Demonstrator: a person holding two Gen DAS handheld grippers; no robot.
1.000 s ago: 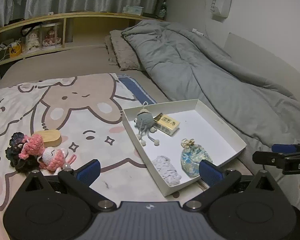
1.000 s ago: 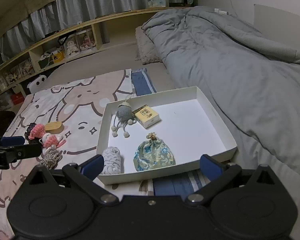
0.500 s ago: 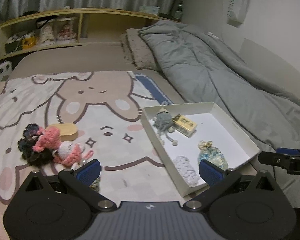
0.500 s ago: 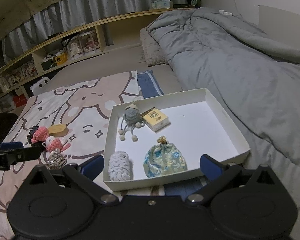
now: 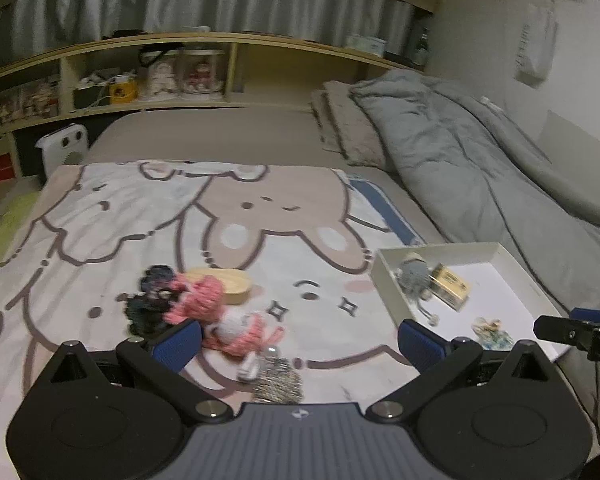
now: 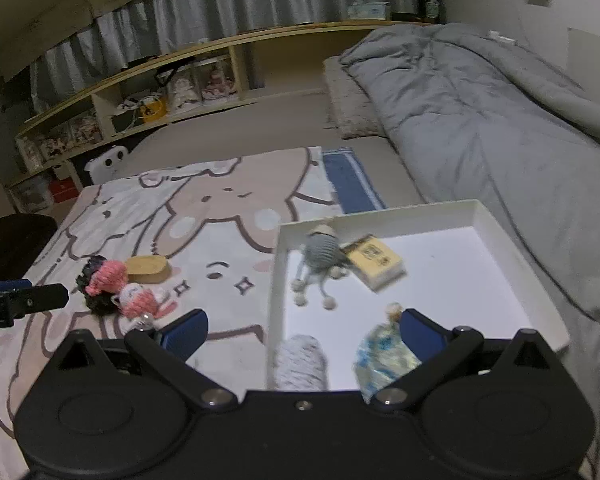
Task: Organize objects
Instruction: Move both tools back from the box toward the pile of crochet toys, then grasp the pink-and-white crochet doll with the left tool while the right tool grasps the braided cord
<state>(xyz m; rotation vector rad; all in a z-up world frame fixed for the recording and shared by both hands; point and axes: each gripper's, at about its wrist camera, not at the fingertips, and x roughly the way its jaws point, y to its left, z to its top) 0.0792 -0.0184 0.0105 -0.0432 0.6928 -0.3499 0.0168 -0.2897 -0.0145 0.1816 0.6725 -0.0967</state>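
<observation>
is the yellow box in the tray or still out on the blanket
In the tray. The yellow box lies flat on the white tray floor, beside the grey knitted doll, inside the walls.

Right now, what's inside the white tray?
White tray holds four items: grey crochet doll, yellow box, white yarn bundle, floral pouch. The right tool hides part of the pouch.

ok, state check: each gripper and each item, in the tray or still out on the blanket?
left gripper: open, empty
right gripper: open, empty
white tray: on the bed, partly filled
grey crochet doll: in tray
yellow box: in tray
floral pouch: in tray
white yarn bundle: in tray
pink crochet toys: on blanket
dark crochet piece: on blanket
wooden block: on blanket
</observation>
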